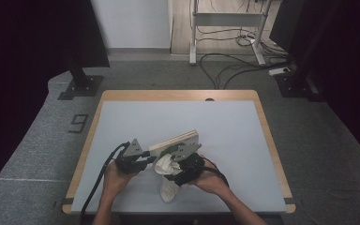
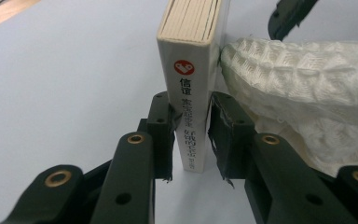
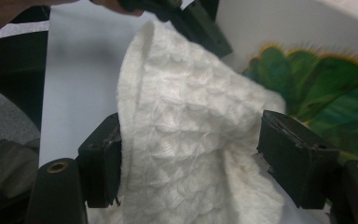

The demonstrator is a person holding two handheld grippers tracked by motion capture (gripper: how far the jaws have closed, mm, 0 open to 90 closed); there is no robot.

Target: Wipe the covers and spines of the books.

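The left tongs point(image 2: 191, 135) clamped the book point(image 2: 193, 70) upright. The right tongs point(image 3: 186, 154) stood half open around the cloth point(image 3: 186, 140), gripping nothing. The cloth could have slipped off, I reckoned.

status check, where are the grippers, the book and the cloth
Left gripper shut on the book, held spine-first off the table. Right gripper open, white cloth bunched between its fingers, against the book's cover. Nothing in the way.

On the worktop point(image 1: 234, 136), the left gripper point(image 1: 143, 157) grips a tilted book point(image 1: 176, 140) by its end, the right gripper point(image 1: 180, 168) meeting a crumpled white cloth point(image 1: 165, 165) just beneath it.
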